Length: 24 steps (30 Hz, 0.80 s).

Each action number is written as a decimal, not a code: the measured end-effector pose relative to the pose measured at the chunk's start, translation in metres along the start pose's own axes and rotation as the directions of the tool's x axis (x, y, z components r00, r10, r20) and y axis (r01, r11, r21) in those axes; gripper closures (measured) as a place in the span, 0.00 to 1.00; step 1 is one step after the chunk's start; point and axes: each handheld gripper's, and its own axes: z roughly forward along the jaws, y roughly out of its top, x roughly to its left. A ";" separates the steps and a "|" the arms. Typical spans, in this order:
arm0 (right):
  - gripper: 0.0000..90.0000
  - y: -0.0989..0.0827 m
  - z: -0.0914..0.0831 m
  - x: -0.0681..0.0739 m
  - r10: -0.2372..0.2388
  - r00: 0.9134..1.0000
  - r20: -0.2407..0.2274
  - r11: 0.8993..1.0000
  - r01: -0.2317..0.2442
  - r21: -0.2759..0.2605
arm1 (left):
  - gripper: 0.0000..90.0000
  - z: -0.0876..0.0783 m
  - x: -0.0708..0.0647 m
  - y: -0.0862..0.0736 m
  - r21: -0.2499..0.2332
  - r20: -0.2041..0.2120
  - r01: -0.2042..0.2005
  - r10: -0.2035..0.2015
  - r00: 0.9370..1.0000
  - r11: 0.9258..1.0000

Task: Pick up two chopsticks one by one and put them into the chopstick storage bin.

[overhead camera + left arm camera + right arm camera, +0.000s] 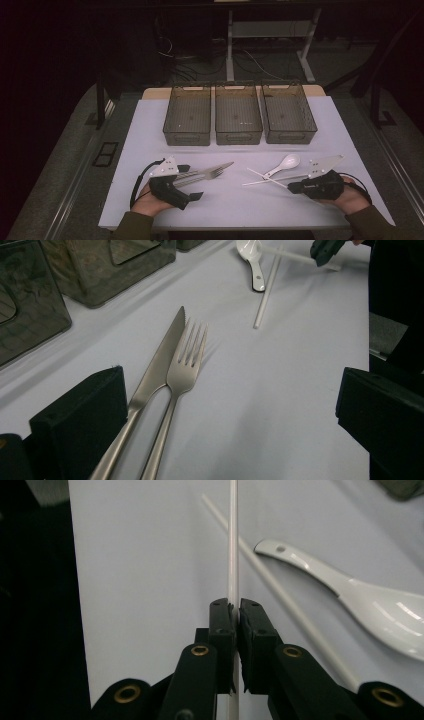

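A steel knife and fork lie side by side on the white mat; in the high view the fork is left of centre. My left gripper is open, its jaws wide apart on either side of the two handles. A white ceramic spoon and two white chopsticks lie right of centre. My right gripper is shut on one chopstick. The second chopstick crosses it beside the spoon.
Three empty dark see-through bins stand in a row at the back of the mat. The person's hands come in at the near edge. Beyond the table are a dark floor, cables and desk legs.
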 end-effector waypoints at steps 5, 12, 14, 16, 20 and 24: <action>0.94 0.006 -0.007 -0.006 0.057 0.998 0.001 0.994 -0.056 -0.091 | 0.00 -0.002 0.000 -0.001 -0.004 -0.005 0.010 -0.010 1.000 1.000; 0.94 0.015 -0.012 -0.009 0.089 0.996 0.016 0.986 -0.085 -0.146 | 0.00 -0.003 -0.001 -0.001 -0.009 -0.006 0.009 -0.010 1.000 1.000; 0.94 0.018 -0.013 -0.009 0.089 0.996 0.015 0.983 -0.086 -0.163 | 0.00 -0.004 0.000 -0.001 -0.009 -0.007 0.005 -0.005 1.000 1.000; 0.94 0.021 -0.015 -0.009 0.094 0.996 0.008 0.980 -0.091 -0.179 | 0.00 -0.004 0.000 -0.001 -0.008 -0.007 0.004 -0.004 1.000 1.000; 0.94 0.025 -0.020 -0.010 0.100 0.995 0.008 0.973 -0.096 -0.210 | 0.00 -0.004 0.000 -0.001 -0.015 -0.008 0.016 -0.016 1.000 1.000; 0.94 0.031 -0.023 -0.014 0.130 0.991 0.004 0.963 -0.125 -0.238 | 0.00 -0.005 0.000 -0.002 -0.016 -0.014 0.018 -0.018 1.000 1.000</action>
